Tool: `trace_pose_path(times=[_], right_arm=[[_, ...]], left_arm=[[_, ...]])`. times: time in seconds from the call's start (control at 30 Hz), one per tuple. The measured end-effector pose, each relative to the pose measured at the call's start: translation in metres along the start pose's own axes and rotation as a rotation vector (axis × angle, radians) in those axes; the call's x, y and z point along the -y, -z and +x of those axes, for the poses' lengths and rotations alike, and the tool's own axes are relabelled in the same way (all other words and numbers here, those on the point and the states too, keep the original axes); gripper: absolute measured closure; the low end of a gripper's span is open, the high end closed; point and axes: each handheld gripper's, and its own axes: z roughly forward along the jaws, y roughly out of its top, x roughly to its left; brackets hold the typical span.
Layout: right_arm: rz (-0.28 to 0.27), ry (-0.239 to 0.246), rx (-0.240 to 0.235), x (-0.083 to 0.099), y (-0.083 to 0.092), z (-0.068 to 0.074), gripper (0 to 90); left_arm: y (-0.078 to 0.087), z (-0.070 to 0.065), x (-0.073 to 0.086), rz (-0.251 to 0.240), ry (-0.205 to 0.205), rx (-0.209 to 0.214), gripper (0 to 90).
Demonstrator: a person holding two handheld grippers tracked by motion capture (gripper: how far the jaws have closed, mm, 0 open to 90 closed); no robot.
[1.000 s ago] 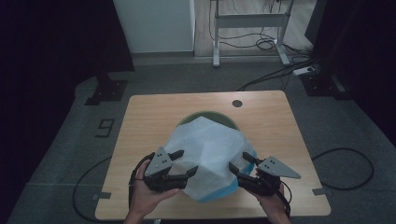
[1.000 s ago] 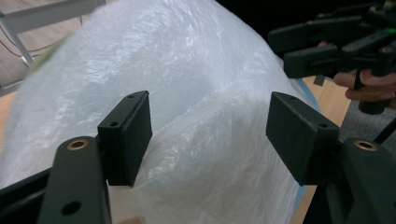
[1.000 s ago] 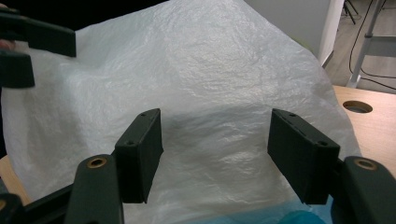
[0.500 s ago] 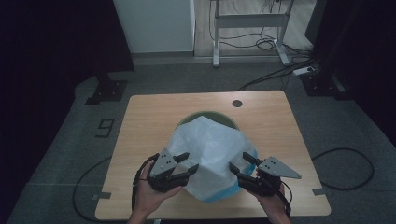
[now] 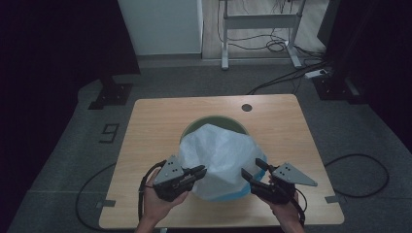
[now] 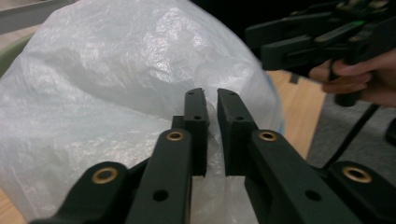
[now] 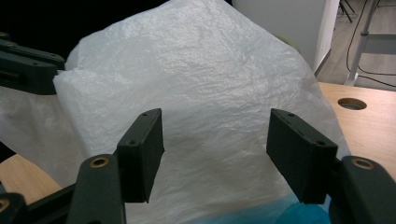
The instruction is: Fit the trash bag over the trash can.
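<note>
A crumpled white plastic bag (image 5: 221, 158) sits on the near half of the wooden table (image 5: 155, 121), draped over a green bin (image 5: 194, 127) whose rim shows just behind it; a blue edge of the bag peeks out at its near bottom. At the bag's near left side, the left gripper (image 5: 198, 172) has just been closing its jaws, and in the left gripper view they pinch a fold of the film between them. At the bag's near right side, the right gripper (image 5: 252, 170) stands with jaws spread wide, the bag in front of them but not pressed.

Beyond the bag, a round cable hole (image 5: 247, 107) lies near the table's far edge. Around the table is grey carpet; behind it stand a white cabinet (image 5: 160, 24) and a metal desk frame (image 5: 260, 22) with cables (image 5: 282, 46) on the floor.
</note>
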Motion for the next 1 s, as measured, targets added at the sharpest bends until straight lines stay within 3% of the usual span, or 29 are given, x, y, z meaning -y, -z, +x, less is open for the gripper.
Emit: trace_pose_path(times=[0.17, 0.37, 0.53, 0.67, 0.83, 1.0], right_arm=[[-0.004, -0.005, 0.002, 0.001, 0.004, -0.001, 35.7], [-0.014, 0.024, 0.003, 0.003, 0.013, 0.001, 34.3], [-0.027, 0.044, -0.004, 0.009, 0.023, 0.004, 32.9], [-0.027, 0.055, -0.006, 0.016, 0.029, 0.003, 31.9], [0.010, 0.113, 0.007, 0.030, 0.031, 0.006, 28.6], [0.035, 0.111, 0.029, 0.045, 0.023, 0.003, 24.5]], left_arm=[[0.006, 0.004, -0.002, -0.054, 0.042, 0.028, 87.9], [0.011, 0.010, -0.006, -0.120, 0.091, 0.001, 89.7], [0.015, 0.021, -0.013, -0.180, 0.161, -0.005, 89.8], [0.019, 0.030, -0.018, -0.205, 0.194, -0.006, 89.9], [0.021, 0.034, -0.019, -0.220, 0.208, -0.005, 89.9], [0.020, 0.035, -0.017, -0.218, 0.217, -0.010, 89.9]])
